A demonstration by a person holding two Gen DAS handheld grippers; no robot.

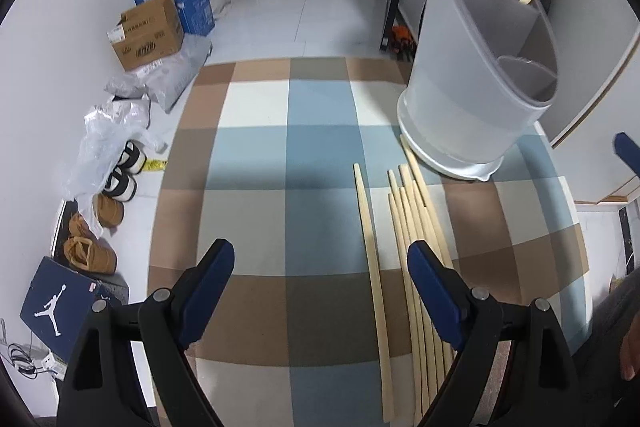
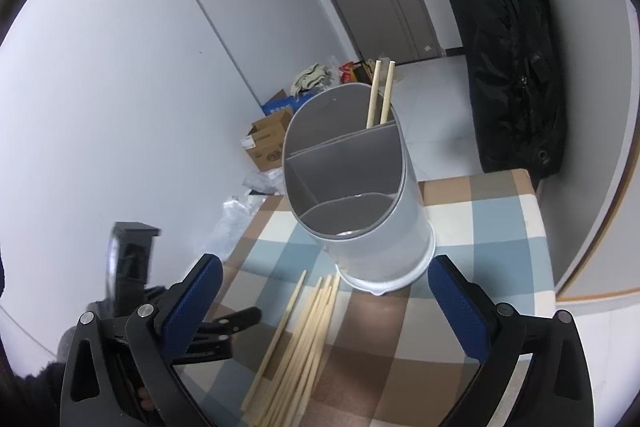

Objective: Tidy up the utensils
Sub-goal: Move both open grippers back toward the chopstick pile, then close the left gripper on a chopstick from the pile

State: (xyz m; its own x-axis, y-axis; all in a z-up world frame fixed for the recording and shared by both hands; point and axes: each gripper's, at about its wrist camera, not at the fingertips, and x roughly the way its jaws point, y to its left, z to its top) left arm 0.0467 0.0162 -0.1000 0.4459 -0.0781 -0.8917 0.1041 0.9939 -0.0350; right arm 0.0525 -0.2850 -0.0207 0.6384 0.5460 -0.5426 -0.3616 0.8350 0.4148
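A divided holder point(image 1: 476, 67) stood on the far right part of the surface point(image 1: 280, 227), with two chopsticks point(image 2: 380, 95) upright in its farthest compartment. A bundle of loose chopsticks point(image 1: 416, 267) lay on the surface just near of the holder's base, one stick point(image 1: 372, 267) slightly apart to their left. On the floor to the left of the surface sat boxes point(image 1: 148, 31), bags point(image 1: 116, 131) and shoes point(image 1: 90, 251) along the wall.

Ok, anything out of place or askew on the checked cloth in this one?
Mostly the chopsticks: a loose bundle lies flat on the checked cloth beside the grey holder, one stick apart from the rest. Only two chopsticks stand in the holder's far compartment. Nothing looks spilled or damaged.
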